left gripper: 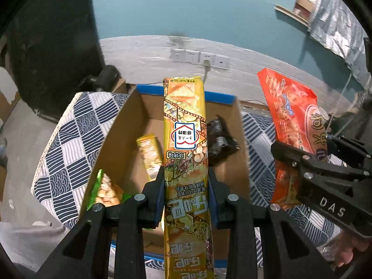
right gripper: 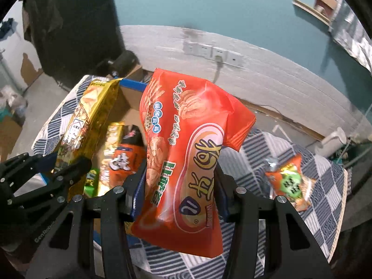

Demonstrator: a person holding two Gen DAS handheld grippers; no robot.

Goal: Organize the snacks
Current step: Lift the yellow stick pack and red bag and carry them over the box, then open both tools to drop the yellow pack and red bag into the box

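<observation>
My left gripper is shut on a long yellow snack pack and holds it above an open cardboard box. The box holds a second yellow pack, a black packet and a green packet. My right gripper is shut on an orange-red chip bag, held above the table to the right of the box. The bag also shows in the left wrist view, and the yellow pack in the right wrist view. A small orange packet lies on the table at the right.
The table wears a blue-and-white patterned cloth. A grey wall with sockets stands behind it. A white bottle-like object stands at the table's far right edge. Dark equipment stands at the left.
</observation>
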